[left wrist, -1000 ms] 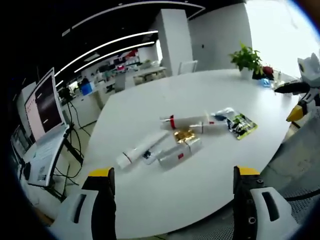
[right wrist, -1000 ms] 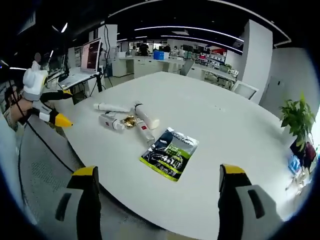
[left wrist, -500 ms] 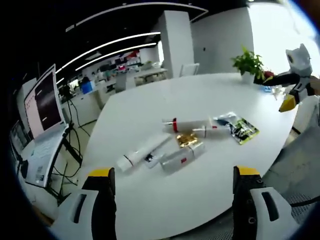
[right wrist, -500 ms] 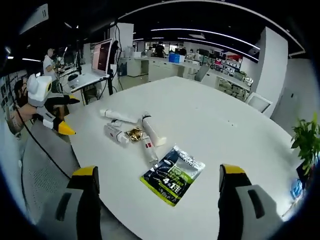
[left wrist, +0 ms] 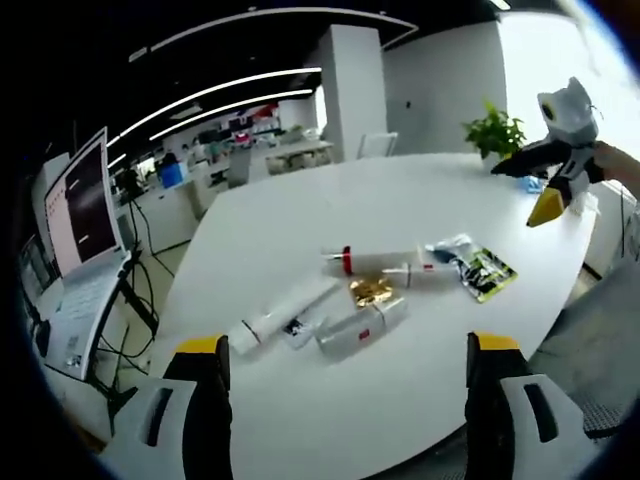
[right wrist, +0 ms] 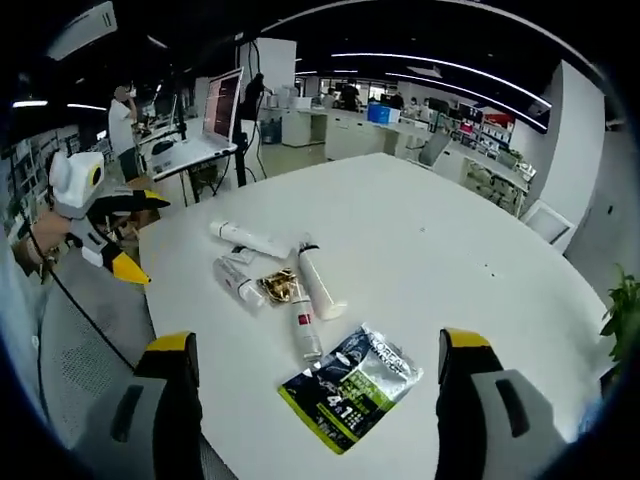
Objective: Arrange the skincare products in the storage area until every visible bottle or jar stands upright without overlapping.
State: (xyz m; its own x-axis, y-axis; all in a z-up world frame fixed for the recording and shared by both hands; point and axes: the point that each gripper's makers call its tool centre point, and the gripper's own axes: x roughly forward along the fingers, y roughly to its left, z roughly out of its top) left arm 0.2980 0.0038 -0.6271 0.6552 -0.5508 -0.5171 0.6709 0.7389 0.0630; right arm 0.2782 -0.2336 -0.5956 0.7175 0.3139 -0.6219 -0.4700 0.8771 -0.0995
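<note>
Left gripper view shows me the left gripper point(left wrist: 345, 400) with its jaws spread wide and nothing between them, held back off the near edge of the white table point(left wrist: 300, 210). I read that as a stand-off to survey the pile before committing. The skincare products lie in a loose cluster near the table's middle: a long white tube point(left wrist: 275, 317) lying flat, a silver tube point(left wrist: 362, 324) beside it, a gold packet point(left wrist: 370, 291) touching the silver one, and a red-banded tube point(left wrist: 375, 262) behind. A green sachet point(left wrist: 470, 268) lies just beyond, toward the far-right edge.

In the right gripper view, the right gripper point(right wrist: 315, 400) is likewise open and empty, off the opposite edge, looking at the same cluster with the sachet nearest. Nothing stands upright yet, so I judge the arranging hasn't begun; both grippers hang well apart from the items, probably to keep everything visible.
</note>
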